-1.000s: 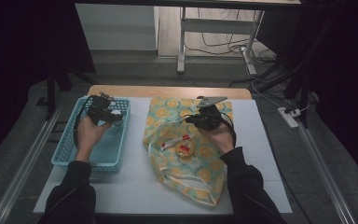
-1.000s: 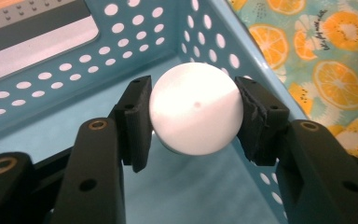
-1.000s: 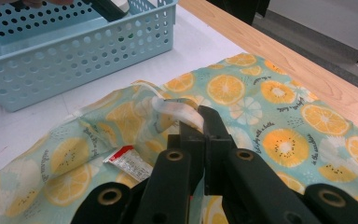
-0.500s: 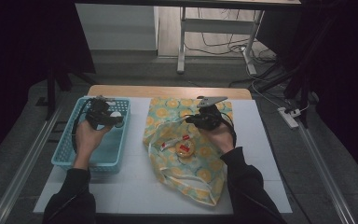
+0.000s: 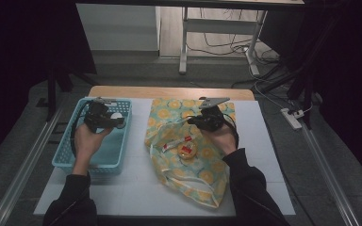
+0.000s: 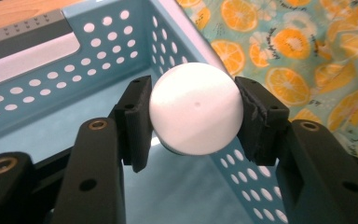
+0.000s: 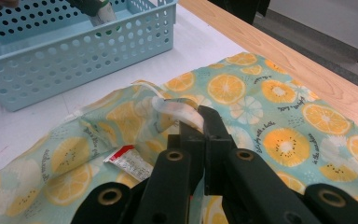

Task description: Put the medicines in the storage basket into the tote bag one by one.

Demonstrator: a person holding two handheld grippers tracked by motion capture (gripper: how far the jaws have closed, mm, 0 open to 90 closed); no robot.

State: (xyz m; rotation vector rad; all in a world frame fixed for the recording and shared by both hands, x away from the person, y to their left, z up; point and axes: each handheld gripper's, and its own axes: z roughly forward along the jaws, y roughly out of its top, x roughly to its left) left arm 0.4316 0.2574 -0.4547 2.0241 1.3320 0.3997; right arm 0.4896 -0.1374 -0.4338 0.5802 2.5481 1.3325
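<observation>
Grip status first: the left gripper point(image 6: 193, 140) holds a smooth white ball point(image 6: 196, 108) between its pads, above the interior of the blue perforated basket point(image 5: 75, 155), near the basket wall that faces the bag; the right gripper point(image 7: 200, 126) is clamped tight on the rim of the orange-print bag point(image 5: 207, 174), lifting that edge so the mouth stands open. Inside the bag lie a round yellow item point(image 5: 187, 150) and a small red-and-white packet point(image 7: 128, 163).

Risks from this position — judged, not observed: the ball is round and slick, and the pads meet it only at two narrow points; a tilt of the hand or a slight easing of the jaws could let it roll out and bounce off the basket floor. A release too close to the wall could send it over the rim onto the white mat point(image 5: 136, 188). The right grip pinches thin film only; a pull could slip the rim free and collapse the opening.
</observation>
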